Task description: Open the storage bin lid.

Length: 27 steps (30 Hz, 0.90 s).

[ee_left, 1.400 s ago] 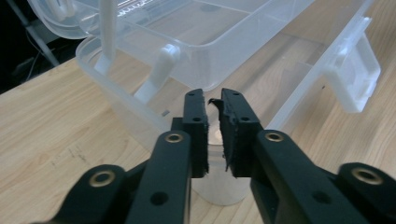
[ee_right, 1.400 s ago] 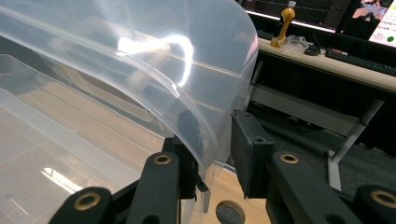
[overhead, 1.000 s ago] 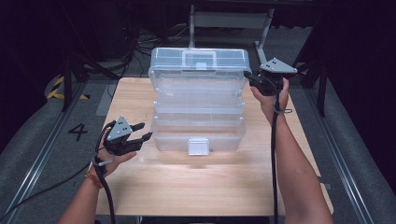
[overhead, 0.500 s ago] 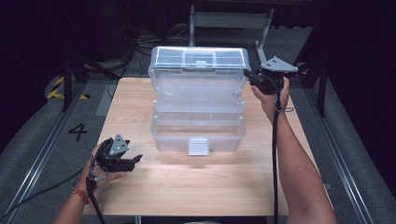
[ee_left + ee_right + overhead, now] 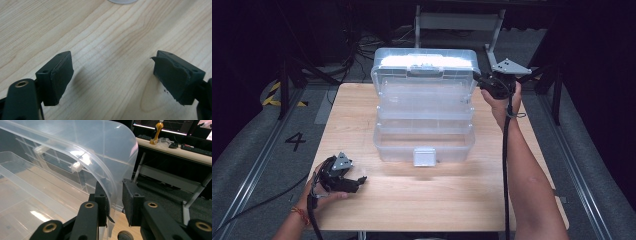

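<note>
A clear plastic tiered toolbox [image 5: 424, 131] stands open in the middle of the wooden table [image 5: 437, 205], its trays stepped back and its white latch [image 5: 424, 156] facing me. The lid [image 5: 424, 62] is raised at the back. My right gripper [image 5: 478, 80] is at the lid's right corner. In the right gripper view the jaws [image 5: 115, 200] straddle the lid's clear rim [image 5: 100, 152] and are shut on it. My left gripper [image 5: 358, 183] lies low at the table's front left, well apart from the box. Its jaws [image 5: 112, 75] are open over bare wood.
Metal table legs and cables stand behind the table on the dark floor. A floor marking "4" [image 5: 295, 141] lies left of the table. In the right gripper view another desk [image 5: 175, 150] with small items stands farther back.
My left gripper has drawn back from beside the box's lower left corner to the table's front left and dropped lower. The right gripper and the lid have held still.
</note>
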Each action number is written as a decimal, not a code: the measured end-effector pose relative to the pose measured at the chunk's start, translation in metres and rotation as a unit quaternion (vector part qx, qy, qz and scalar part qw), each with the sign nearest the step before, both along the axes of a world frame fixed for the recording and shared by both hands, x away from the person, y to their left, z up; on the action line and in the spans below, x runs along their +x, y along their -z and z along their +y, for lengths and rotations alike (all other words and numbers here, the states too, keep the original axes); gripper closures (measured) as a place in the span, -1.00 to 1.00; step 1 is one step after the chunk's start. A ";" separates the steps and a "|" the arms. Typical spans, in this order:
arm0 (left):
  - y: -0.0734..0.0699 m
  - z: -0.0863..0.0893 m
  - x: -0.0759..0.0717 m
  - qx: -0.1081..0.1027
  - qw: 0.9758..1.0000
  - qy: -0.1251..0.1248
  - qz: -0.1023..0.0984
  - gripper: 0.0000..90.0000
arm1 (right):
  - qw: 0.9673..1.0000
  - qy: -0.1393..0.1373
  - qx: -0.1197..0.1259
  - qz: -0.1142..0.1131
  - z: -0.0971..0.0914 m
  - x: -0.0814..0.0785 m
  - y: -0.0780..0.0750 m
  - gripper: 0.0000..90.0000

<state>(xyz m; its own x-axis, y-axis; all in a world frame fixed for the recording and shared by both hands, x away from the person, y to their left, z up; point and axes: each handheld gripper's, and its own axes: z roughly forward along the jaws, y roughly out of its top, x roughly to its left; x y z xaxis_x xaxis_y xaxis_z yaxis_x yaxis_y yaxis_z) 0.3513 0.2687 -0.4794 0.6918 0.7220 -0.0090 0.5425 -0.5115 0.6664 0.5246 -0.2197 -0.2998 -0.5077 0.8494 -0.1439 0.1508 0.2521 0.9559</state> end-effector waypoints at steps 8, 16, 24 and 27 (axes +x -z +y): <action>0.002 0.002 0.001 -0.007 1.000 0.003 -0.004 -0.69 | 1.000 0.000 0.008 0.001 -0.001 0.005 0.000 0.69; 0.002 0.002 0.001 -0.005 1.000 0.004 -0.005 -0.69 | 1.000 -0.003 0.016 0.004 -0.002 0.012 0.000 0.71; 0.002 0.001 0.002 -0.008 1.000 0.004 -0.004 -0.69 | 1.000 -0.002 0.024 0.005 -0.002 0.016 0.000 0.72; 0.002 0.001 0.002 -0.008 1.000 0.004 -0.002 -0.69 | 0.999 -0.004 0.031 0.008 -0.003 0.018 0.000 0.73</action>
